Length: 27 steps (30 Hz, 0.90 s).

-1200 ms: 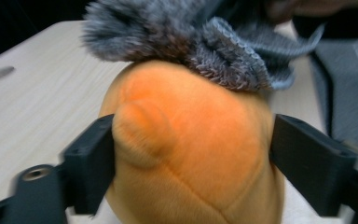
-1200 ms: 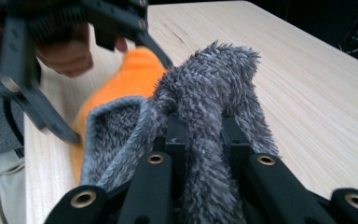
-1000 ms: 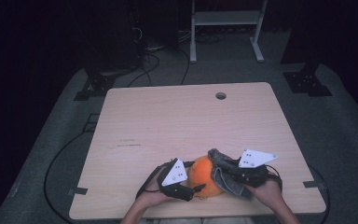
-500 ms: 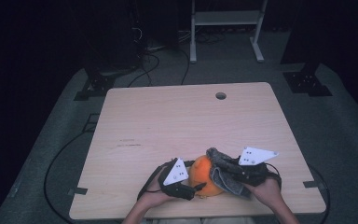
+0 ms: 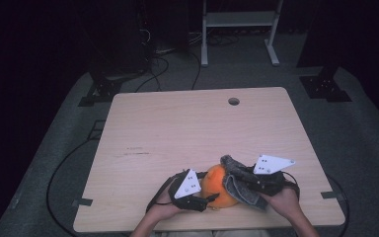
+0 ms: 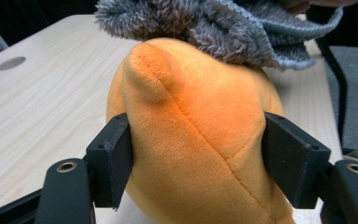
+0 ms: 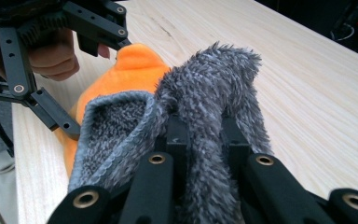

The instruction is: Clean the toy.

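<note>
Between your left claw's [image 6: 196,154] pads sits the orange plush [image 6: 200,140], near table edge [image 5: 128,224] & squeezed on both flanks; jaws have just been closing and the pads now dent the pile. Soft, light, squashy, so it'll deform, not slip. Grip across the fat middle, not the pointed tip above the pads. Your right claw [image 7: 200,135] is nearly shut, pinching a fold of the grey fleecy cloth [image 7: 214,79], which drapes over the plush's far side. Cloth's limp, so pinch it by a bunched fold or the hem.

Left gripper [image 5: 208,196] with jaws just closing inward, right gripper [image 5: 237,181] clamped tight, both low, angled together.
</note>
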Motion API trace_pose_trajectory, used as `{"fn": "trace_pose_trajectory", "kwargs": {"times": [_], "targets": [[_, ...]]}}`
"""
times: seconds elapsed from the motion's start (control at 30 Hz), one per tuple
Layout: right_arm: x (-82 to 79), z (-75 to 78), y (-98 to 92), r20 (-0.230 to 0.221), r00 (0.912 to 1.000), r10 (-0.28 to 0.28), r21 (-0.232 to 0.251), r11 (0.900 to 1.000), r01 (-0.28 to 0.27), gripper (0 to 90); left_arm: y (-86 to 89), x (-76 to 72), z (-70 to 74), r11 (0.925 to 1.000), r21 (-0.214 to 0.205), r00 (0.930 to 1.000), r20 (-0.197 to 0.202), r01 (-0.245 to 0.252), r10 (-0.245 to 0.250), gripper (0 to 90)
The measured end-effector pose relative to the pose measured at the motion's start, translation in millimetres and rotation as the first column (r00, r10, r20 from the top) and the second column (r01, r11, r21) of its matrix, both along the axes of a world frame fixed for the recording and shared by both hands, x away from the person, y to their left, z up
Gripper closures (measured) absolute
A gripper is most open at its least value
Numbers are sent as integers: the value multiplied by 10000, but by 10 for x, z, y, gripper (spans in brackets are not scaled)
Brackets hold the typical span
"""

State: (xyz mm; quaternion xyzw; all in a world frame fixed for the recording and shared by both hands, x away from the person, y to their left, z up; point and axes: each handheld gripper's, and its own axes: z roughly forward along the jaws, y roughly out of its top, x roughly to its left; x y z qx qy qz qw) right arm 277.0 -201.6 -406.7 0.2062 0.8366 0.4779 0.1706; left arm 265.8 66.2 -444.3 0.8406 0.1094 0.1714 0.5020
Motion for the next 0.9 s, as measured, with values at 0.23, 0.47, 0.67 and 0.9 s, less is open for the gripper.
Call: {"fn": "trace_pose_trajectory", "kwargs": {"times": [0.23,0.47,0.67,0.9], "targets": [[-218,214,393,574,9938,949,-152,9954,-942,779,-98,-101,32,9979,643,9972,746,46,-94,326],[-46,85,190,29,9998,189,88,9998,-189,783,-56,-65,3,9991,426,9984,557,72,-96,329],[53,-58,3,-316,9988,-378,135,9992,382,782,-20,-30,-8,9995,308,9997,234,86,-93,318],[82,-118,-134,-498,9940,-972,-247,9951,960,781,45,17,-35,9999,100,10000,-75,49,-49,307]]}}
